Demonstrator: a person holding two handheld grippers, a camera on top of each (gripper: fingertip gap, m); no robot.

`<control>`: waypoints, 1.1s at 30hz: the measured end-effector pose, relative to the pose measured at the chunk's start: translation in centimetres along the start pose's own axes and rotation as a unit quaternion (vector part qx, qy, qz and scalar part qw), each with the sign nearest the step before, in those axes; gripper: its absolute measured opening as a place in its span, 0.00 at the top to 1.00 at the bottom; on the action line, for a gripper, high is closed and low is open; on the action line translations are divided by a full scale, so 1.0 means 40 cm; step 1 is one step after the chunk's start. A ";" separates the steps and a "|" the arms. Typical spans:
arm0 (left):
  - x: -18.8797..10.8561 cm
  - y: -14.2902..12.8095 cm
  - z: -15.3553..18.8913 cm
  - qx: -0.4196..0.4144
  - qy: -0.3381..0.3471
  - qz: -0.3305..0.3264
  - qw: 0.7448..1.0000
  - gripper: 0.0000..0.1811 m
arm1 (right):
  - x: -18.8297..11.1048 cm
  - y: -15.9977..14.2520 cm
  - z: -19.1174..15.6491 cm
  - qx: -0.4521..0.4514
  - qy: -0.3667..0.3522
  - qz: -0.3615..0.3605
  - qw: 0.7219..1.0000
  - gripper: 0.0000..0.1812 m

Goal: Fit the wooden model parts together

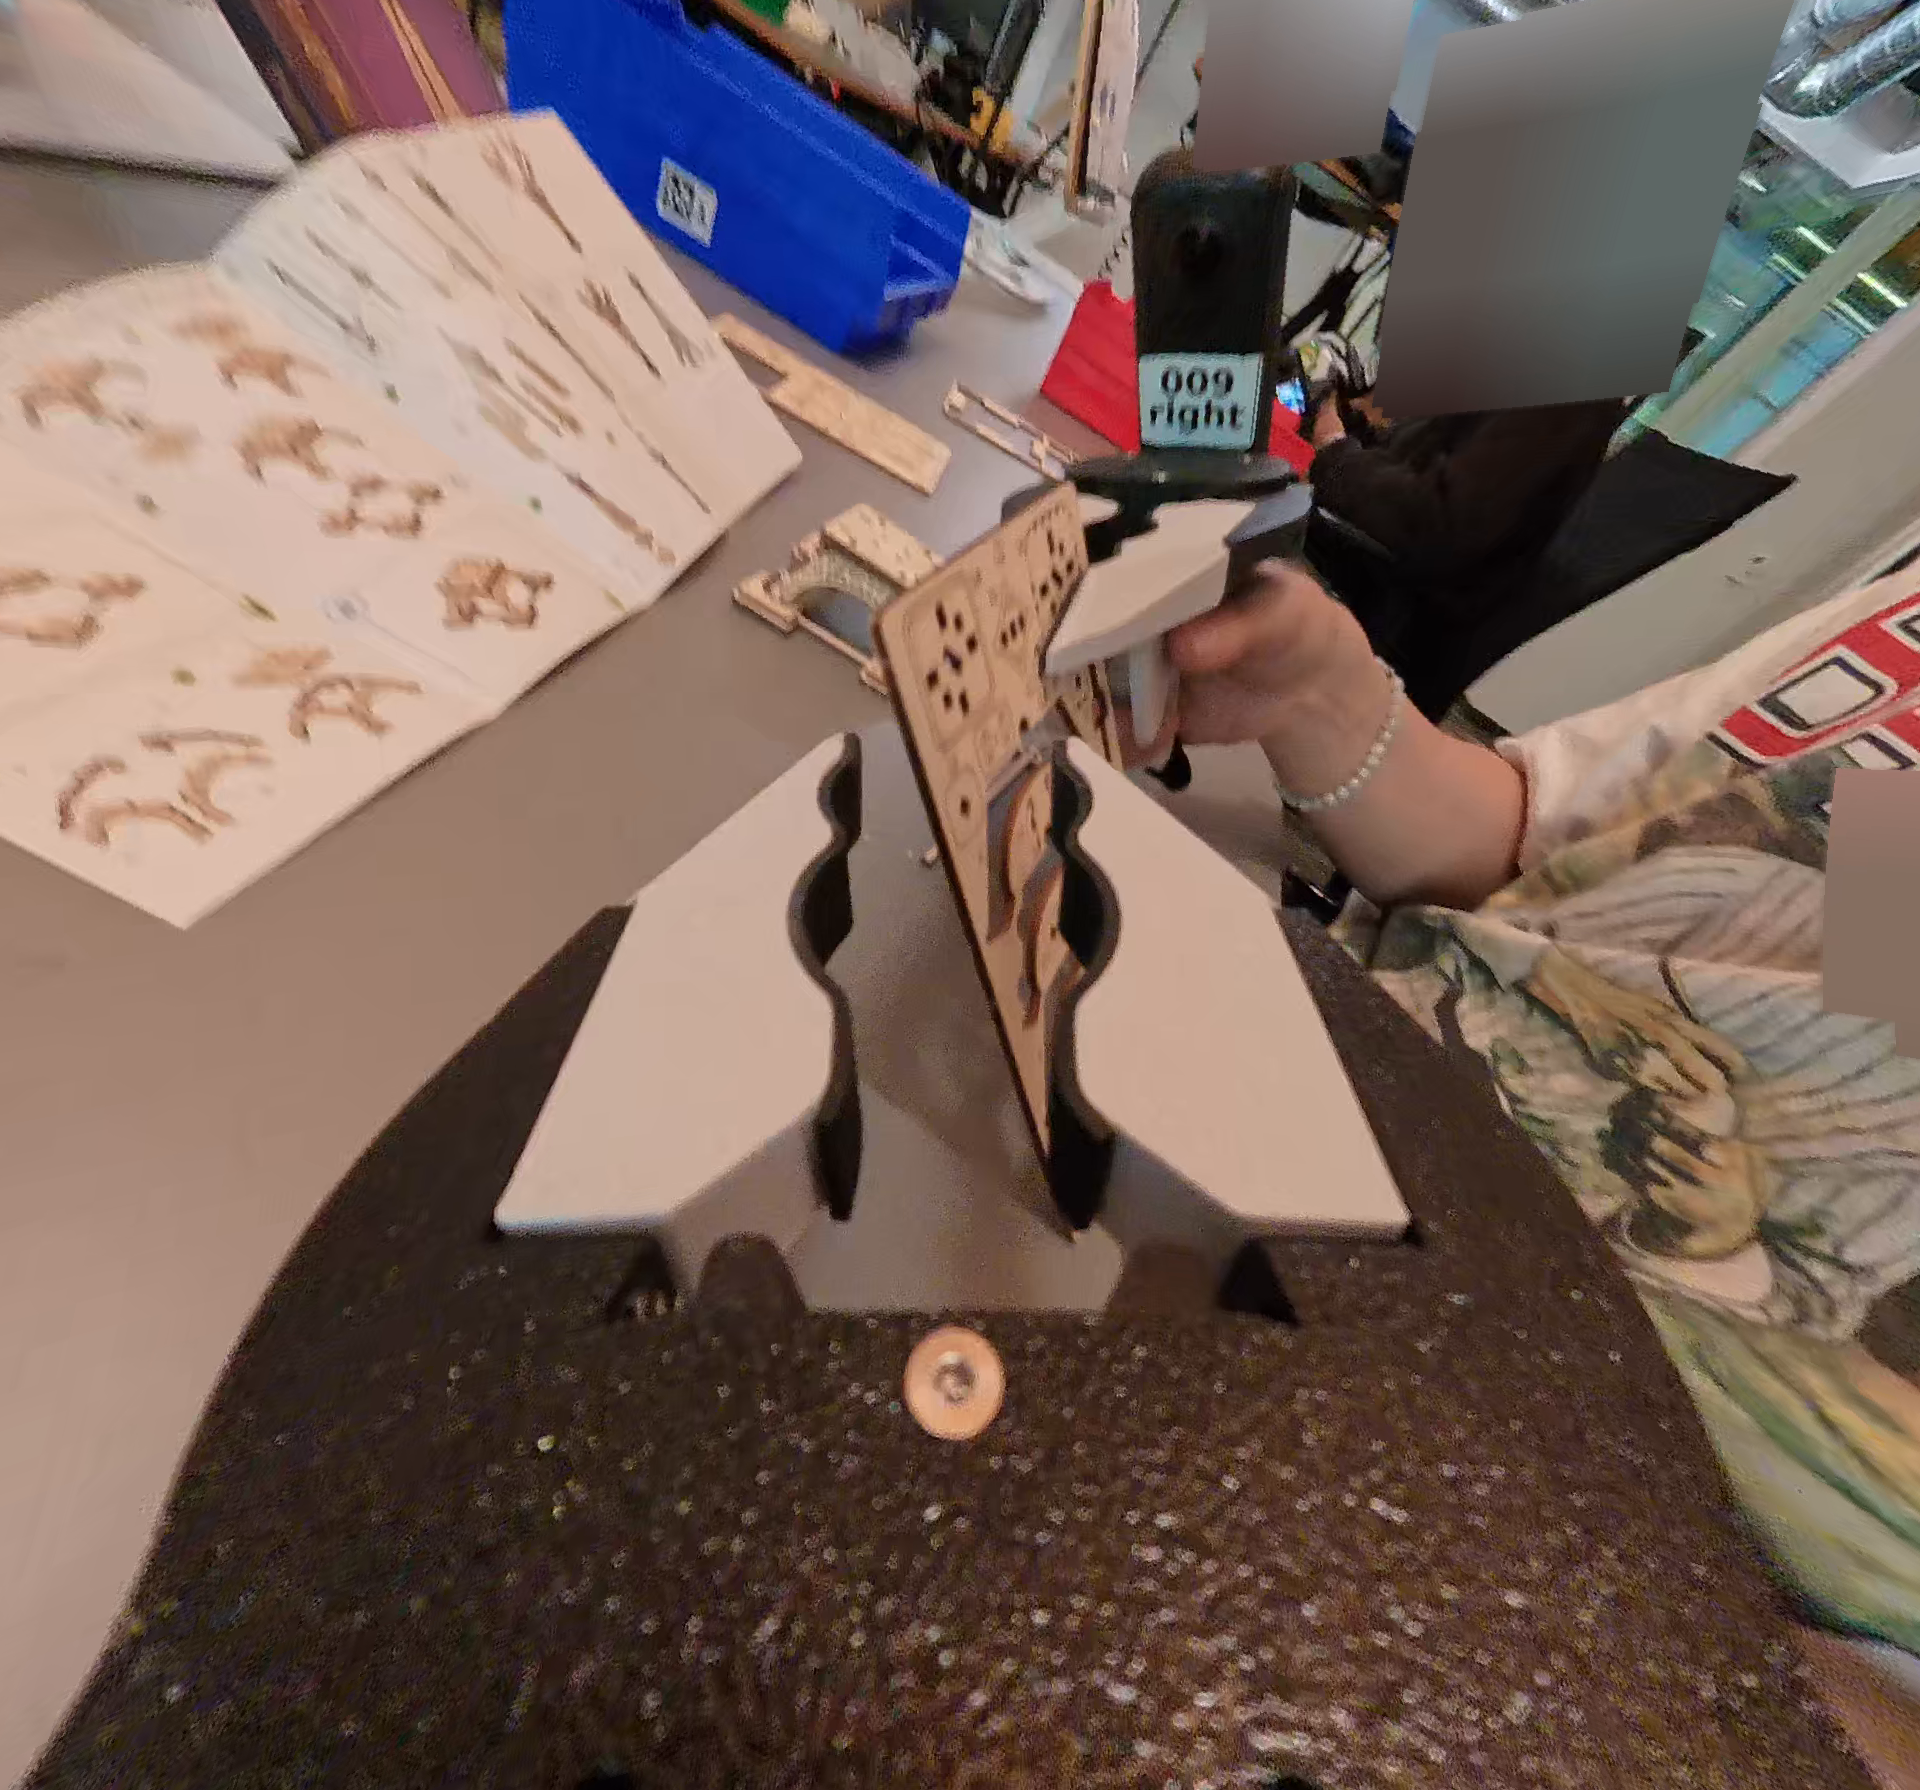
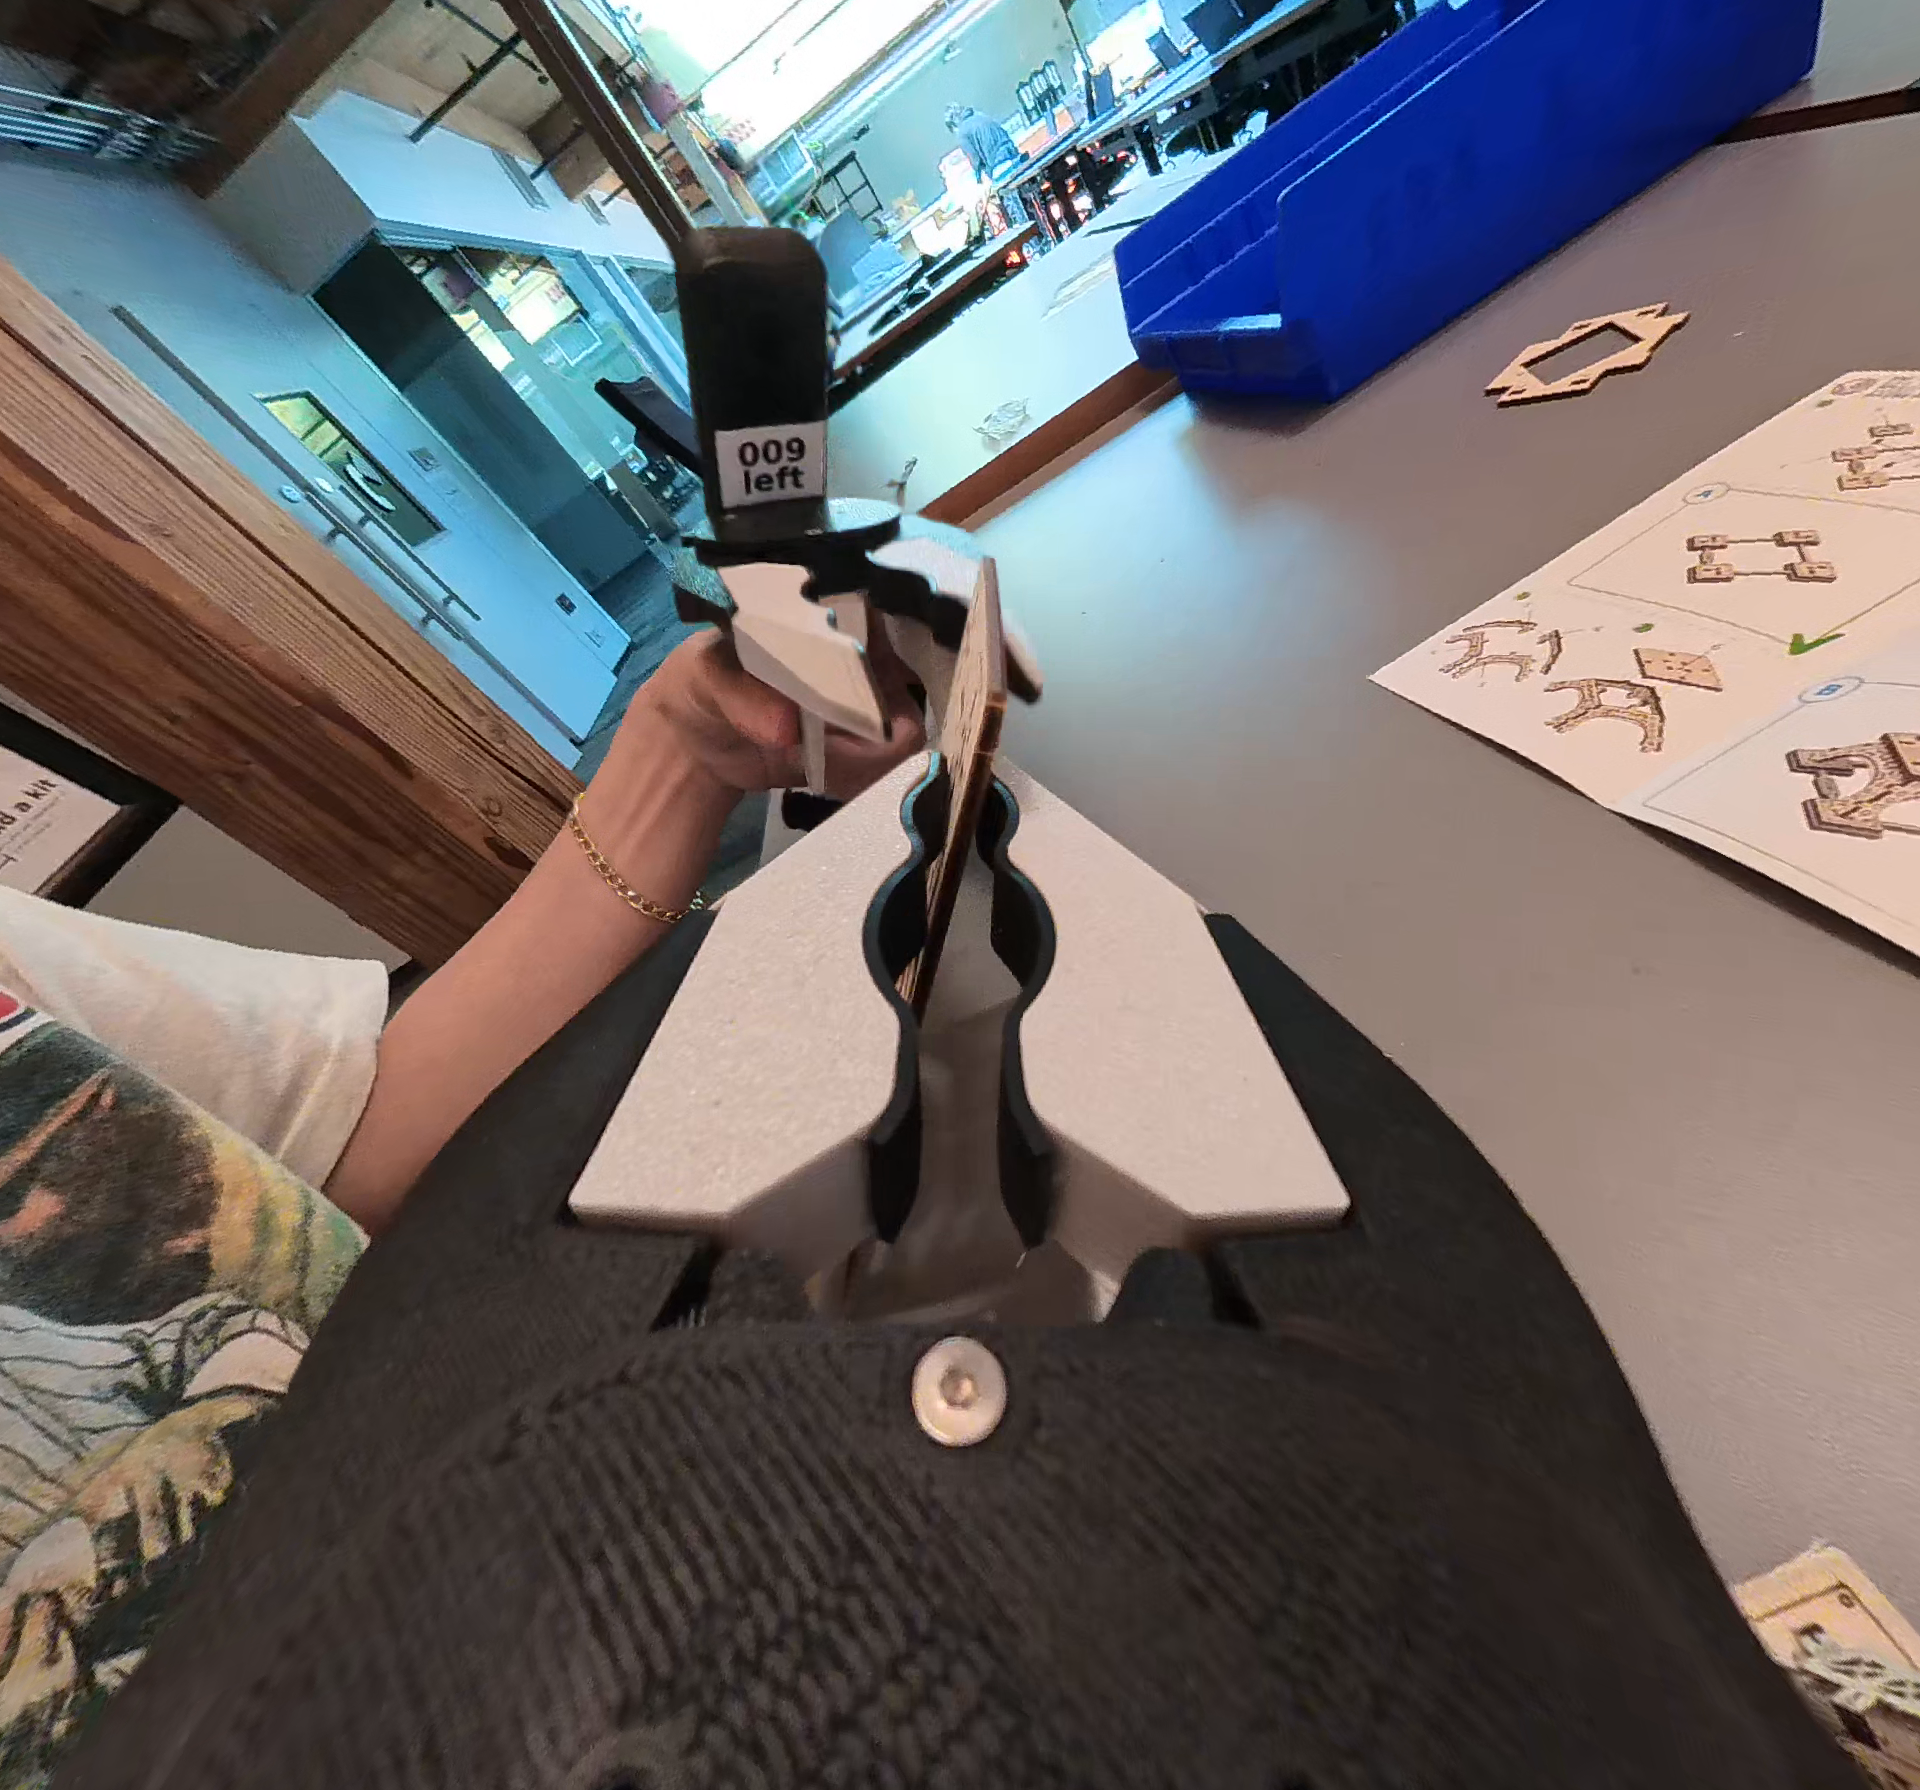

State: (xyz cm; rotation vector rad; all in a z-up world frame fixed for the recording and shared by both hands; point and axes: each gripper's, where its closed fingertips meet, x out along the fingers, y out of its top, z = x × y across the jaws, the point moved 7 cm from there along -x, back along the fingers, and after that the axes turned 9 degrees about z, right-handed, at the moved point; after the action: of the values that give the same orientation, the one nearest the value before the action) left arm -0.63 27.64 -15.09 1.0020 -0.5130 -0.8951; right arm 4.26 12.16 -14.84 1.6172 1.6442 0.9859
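Between the fingers of the left gripper [image 1: 961, 784] stands a laser-cut wooden sheet [image 1: 987, 701], leaning against the right pad; the jaws are parted wide, released. Opposite, the right gripper [image 2: 961, 790] is clamped on the sheet's edge. Beyond, on the grey table [image 1: 312, 1013], lie an arched wooden assembly [image 1: 831, 577] and an instruction sheet [image 1: 343, 493]. Farther back sits a blue bin [image 1: 717, 140], its contents hidden.

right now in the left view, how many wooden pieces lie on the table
3: long strip by the blue bin, thin frame right of it, arched assembly nearer. More may be hidden.
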 end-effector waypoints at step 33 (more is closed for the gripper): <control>0.045 0.029 0.033 0.034 0.027 0.015 0.999 0.87 | 0.028 -0.006 -0.035 -0.078 0.008 0.027 0.997 0.99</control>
State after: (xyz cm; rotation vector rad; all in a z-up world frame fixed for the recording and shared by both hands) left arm -0.14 25.77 -13.50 1.0752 -0.5154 -0.8266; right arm 2.90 13.17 -14.24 1.5583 1.5014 1.1295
